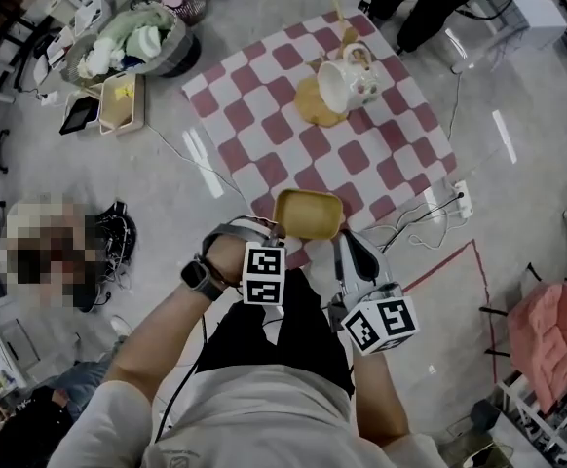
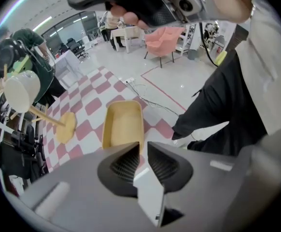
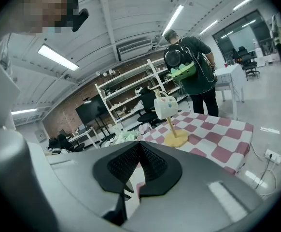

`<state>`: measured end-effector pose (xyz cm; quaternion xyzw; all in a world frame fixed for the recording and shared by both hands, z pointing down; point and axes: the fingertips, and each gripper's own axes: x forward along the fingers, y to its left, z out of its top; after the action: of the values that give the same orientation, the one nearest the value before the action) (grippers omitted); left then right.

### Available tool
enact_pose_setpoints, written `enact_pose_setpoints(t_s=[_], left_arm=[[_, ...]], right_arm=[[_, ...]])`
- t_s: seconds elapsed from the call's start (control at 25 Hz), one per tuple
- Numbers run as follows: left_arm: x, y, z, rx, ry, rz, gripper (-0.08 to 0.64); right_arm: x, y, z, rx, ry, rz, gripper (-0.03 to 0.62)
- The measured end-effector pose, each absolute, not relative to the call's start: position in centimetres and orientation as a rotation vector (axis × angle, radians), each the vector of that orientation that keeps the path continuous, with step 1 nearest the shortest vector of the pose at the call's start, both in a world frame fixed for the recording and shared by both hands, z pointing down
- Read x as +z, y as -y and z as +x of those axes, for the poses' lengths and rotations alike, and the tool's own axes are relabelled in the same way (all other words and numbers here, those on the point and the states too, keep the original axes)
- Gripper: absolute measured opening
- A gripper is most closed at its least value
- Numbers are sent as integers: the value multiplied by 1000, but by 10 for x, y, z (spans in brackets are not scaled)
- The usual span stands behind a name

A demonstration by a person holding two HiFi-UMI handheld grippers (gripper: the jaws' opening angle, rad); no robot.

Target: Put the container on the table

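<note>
1. Shallow yellow rectangular plastic container. Empty, held level by its near rim over the near edge of the table. Whether its base touches the cloth cannot be told.

2. Table under a red-and-white checkered cloth. Stands far of the person, set at an angle.

3. Left gripper. Grey body, ribbed black pads. Jaws clamped on the near rim of the container, with only that edge between them. Black-and-white marker cube on its near side. The wrist behind it wears a dark watch.

4. Right gripper. Just right of the container and apart from it. Jaws closed together with nothing between them. Marker cube on its near side.

5. White mug with a floral print. Hangs on a yellow wooden stand with a round base, toward the far right of the cloth, well apart from the container.

6. Round basket of pale cloth items. On the floor, far left of the table.

7. Pale yellow tray. On the floor just near of the basket.

8. White power strip. On the floor right of the table, cables trailing from it.

9. Pink chair. Near right.

10. Person in dark clothing with a backpack. Stands beyond the far end of the table.
</note>
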<state>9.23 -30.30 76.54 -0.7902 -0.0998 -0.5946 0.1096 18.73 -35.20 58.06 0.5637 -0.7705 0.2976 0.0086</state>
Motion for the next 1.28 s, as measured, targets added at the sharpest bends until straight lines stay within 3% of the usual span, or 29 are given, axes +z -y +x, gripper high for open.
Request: enact_pose_setpoints(t_s=[0.64,1.28], left_arm=[[637,281,81,-1448,-31,-2644,6],[442,322,52,-504,-668,-3218,6]], right_arm=[[493,328,154,728,2411,1883,9],[401,302,111,446,2467,1929,9]])
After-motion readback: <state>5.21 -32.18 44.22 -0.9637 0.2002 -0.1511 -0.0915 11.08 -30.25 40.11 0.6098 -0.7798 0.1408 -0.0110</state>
